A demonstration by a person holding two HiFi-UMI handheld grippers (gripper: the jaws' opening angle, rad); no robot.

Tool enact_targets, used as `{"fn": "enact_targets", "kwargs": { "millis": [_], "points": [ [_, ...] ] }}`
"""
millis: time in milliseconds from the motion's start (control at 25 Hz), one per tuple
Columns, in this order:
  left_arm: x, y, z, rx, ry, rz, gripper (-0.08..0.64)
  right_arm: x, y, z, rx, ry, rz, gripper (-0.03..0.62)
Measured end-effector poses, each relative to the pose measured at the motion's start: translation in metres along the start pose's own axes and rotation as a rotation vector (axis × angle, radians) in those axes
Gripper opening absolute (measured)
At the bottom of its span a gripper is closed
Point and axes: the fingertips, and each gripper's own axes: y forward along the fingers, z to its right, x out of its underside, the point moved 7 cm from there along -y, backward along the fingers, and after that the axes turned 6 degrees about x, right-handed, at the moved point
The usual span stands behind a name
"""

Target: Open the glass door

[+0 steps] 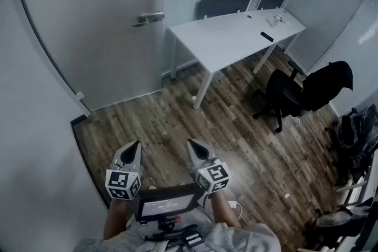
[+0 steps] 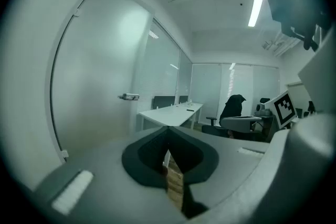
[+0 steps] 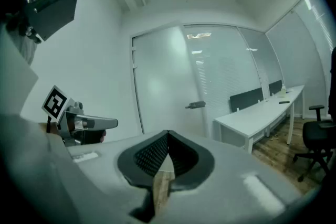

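Status: left gripper (image 1: 135, 146) is pressed together with nothing between the jaws. Right gripper (image 1: 191, 143) is likewise closed and empty, with only a thin slit of wood floor (image 1: 177, 121) seen through it. Both are held low and near, side by side just ahead of the person's body, and aimed toward the far left. Glass door (image 1: 88, 26) stands far left, frosted and apparently closed. Its lever handle (image 1: 149, 18) is on the right edge, well apart from both grippers, and a white desk (image 1: 236, 32) stands just right of it. Step is judged as pre-approach, handle not yet reached. Next, one gripper would need to be carried forward and up to the lever. The lever could be clamped between spread jaws or pressed down with closed ones, then the door swung. Swing direction cannot be told.
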Motion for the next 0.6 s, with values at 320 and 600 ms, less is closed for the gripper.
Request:
{"fn": "enact_targets", "kwargs": {
  "millis": [320, 600],
  "points": [
    [-0.003, -0.006, -0.010, 0.003, 0.008, 0.011, 0.003, -0.002, 0.005, -0.007, 0.011, 0.053, 0.033, 0.002],
    [-0.004, -0.020, -0.025, 0.008, 0.016, 0.023, 0.003, 0.003, 0.011, -0.025, 0.025, 0.042, -0.004, 0.002]
  ]
}}
